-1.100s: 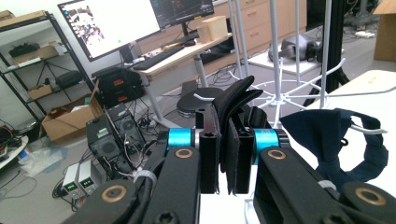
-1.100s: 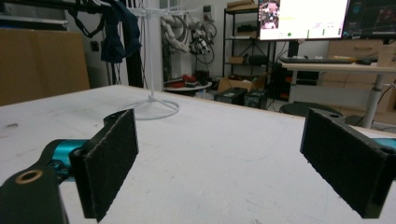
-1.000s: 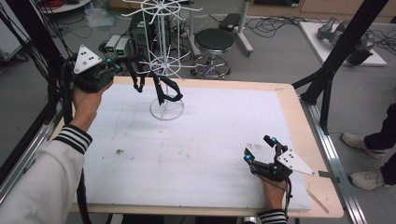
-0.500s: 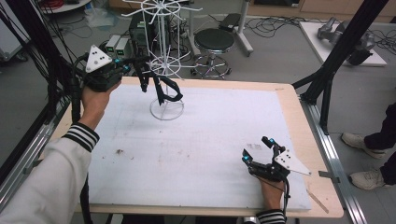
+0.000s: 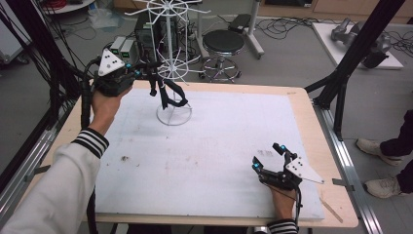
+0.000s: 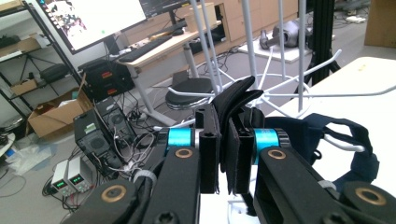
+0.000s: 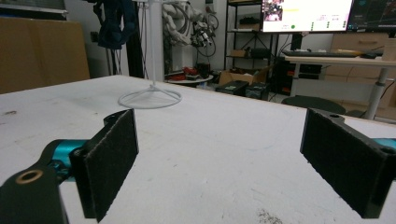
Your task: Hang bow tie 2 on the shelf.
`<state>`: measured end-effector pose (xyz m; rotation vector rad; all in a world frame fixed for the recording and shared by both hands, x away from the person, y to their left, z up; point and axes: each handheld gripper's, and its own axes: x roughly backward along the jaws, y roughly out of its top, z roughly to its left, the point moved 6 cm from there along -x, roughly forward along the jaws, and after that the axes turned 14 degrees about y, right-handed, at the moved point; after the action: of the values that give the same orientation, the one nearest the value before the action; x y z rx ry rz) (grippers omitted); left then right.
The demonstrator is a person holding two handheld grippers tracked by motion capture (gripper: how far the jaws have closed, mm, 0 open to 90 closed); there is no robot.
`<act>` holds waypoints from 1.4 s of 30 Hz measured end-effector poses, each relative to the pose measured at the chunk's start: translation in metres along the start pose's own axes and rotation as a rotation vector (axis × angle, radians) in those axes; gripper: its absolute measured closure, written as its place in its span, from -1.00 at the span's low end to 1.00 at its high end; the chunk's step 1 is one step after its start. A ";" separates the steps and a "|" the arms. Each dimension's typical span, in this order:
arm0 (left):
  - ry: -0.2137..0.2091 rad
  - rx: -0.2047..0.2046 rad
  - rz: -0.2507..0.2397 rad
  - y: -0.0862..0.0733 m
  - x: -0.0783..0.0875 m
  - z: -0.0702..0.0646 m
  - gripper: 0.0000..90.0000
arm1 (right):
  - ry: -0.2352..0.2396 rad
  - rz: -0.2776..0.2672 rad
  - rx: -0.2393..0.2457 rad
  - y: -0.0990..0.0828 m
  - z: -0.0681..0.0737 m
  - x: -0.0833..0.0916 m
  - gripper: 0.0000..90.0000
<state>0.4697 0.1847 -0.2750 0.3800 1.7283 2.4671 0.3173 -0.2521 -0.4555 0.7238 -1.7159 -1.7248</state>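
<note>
One strap going on the rack

One counter [image 5: 219,146] carries a white wire rack [image 5: 173,73] at its far left. Left gripper [image 5: 146,73] holds its fingers [image 6: 210,149] closed on a dark strap [image 5: 170,95], raised beside the rack's arms, probably for hooking; the wire arms crowd the approach. Right gripper [image 5: 270,156] rests near the front edge, fingers [image 7: 109,158] wide open and empty.

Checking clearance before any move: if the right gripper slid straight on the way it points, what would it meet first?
Probably the white wire rack's ring base; the tabletop ahead of the right gripper looks bare, though depth is unclear.
</note>
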 end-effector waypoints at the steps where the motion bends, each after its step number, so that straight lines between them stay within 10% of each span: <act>1: -0.004 0.000 0.000 0.000 0.000 -0.001 0.89 | 0.000 0.001 -0.003 0.000 0.000 0.000 -0.76; 19: -0.015 -0.005 0.015 -0.008 0.001 -0.004 0.83 | -0.004 0.000 -0.001 0.000 0.000 0.001 -0.76; 31: -0.067 0.031 -0.032 -0.002 0.011 -0.006 -0.36 | -0.011 -0.002 0.000 0.000 0.000 0.001 -0.76; 42: -0.158 0.033 -0.086 -0.005 0.024 -0.014 -0.54 | -0.013 -0.001 0.001 0.000 0.000 0.001 -0.76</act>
<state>0.4429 0.1790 -0.2811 0.4793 1.6874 2.2849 0.3165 -0.2531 -0.4558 0.7156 -1.7254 -1.7328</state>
